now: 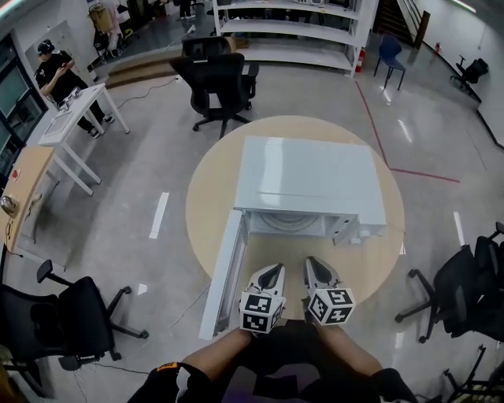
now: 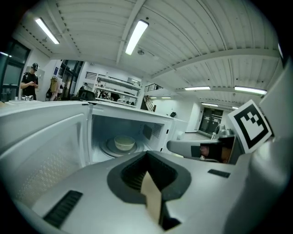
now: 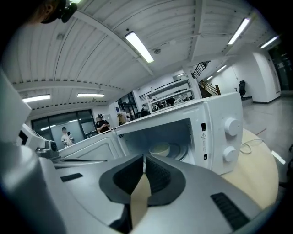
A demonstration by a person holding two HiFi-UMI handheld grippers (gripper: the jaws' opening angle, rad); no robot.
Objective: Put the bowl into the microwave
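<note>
Both clenched empty at desk's near edge: left tongs, right tongs. Bowl dead ahead inside microwave, seemingly equidistant.

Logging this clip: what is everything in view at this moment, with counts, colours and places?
microwave: one, white, on the table, door swung open to the left
bowl: one, pale, on the turntable inside the microwave
table: one, light wood, round, under the microwave
office chairs: at least four, black, on the floor around the table
chair: one, blue, far right by the shelving
shelving: one, white, far end of the room
desk: one, white, far left, a person in black beside it
left gripper: one, grey, jaws shut, empty, before the microwave
right gripper: one, grey, jaws shut, empty, beside the left
</note>
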